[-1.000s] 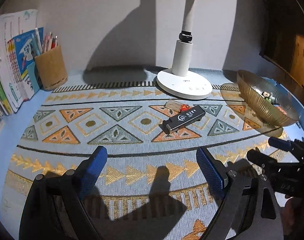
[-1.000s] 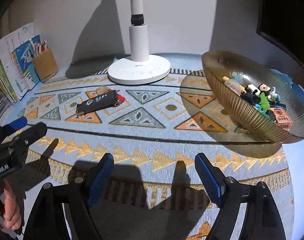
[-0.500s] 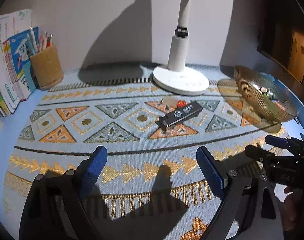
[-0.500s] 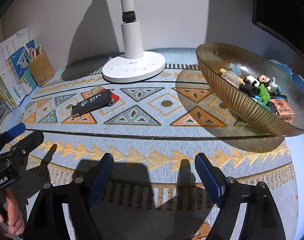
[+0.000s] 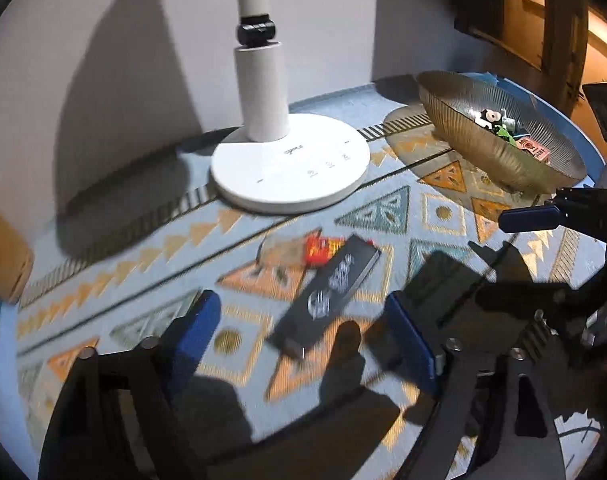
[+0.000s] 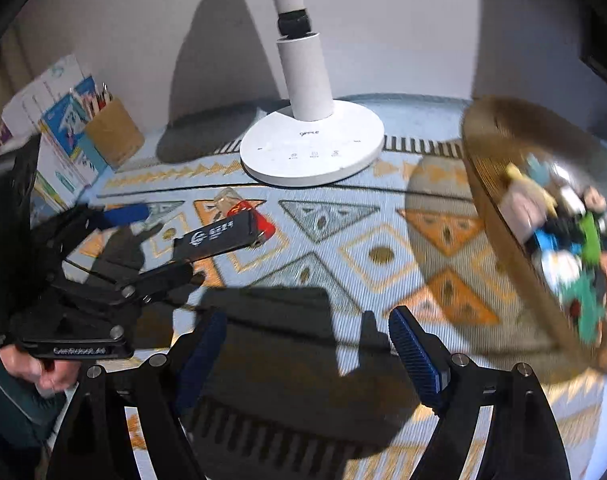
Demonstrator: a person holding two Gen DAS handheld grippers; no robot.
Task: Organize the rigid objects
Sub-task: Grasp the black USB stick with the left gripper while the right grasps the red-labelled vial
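Black red-tipped USB stick (image 5: 330, 289) flat and diagonal on patterned mat; ribbed gold bowl (image 6: 499, 216) of trinkets alongside.

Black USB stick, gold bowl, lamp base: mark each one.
black USB stick (image 5: 331, 292): left wrist view, middle of its printed top face.
gold bowl (image 5: 467, 140): left wrist view, ribbed outer wall.
lamp base (image 6: 315, 152): right wrist view, flat white top.

"OPPLE" on the lamp base (image 6: 311, 152); "GenRobot.AI" on the left tool (image 6: 143, 244)
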